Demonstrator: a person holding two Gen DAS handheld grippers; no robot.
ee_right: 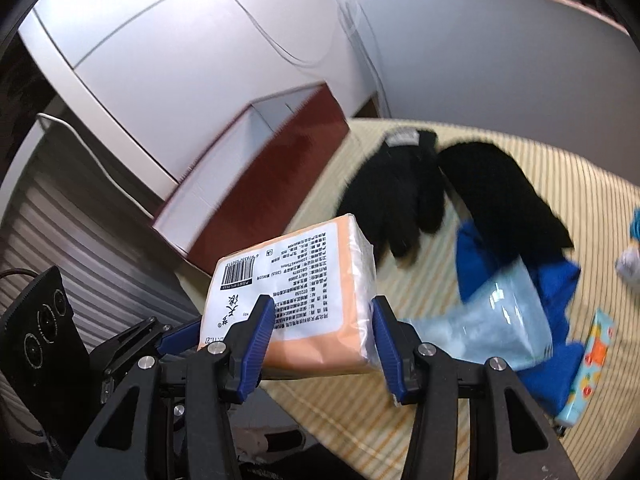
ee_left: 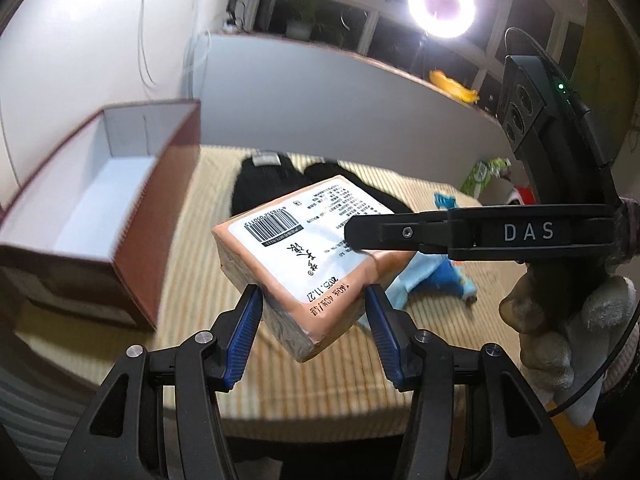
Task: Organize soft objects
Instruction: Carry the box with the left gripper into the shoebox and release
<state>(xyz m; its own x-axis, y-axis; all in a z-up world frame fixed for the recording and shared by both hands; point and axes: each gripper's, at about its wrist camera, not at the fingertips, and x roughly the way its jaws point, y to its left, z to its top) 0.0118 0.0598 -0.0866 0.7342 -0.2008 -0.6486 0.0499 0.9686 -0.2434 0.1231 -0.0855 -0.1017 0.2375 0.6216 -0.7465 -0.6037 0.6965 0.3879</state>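
Note:
An orange tissue pack (ee_left: 298, 258) with a white barcode label hangs in the air above the striped mat. My left gripper (ee_left: 314, 300) is shut on its near end, blue pads on both sides. My right gripper (ee_right: 324, 320) is shut on the same pack (ee_right: 296, 292); one of its fingers (ee_left: 384, 234) reaches in from the right across the label in the left wrist view. A red box (ee_left: 120, 200) with a white inside stands open at the left, also in the right wrist view (ee_right: 276, 152). Black gloves (ee_right: 404, 184) lie on the mat behind the pack.
A blue cloth (ee_right: 552, 288) and a clear bag of light blue material (ee_right: 492, 320) lie right of the pack. A patterned small pack (ee_right: 592, 356) sits at the mat's right edge. A ring light (ee_left: 442, 2) shines at the back. The striped mat (ee_left: 420, 344) covers the table.

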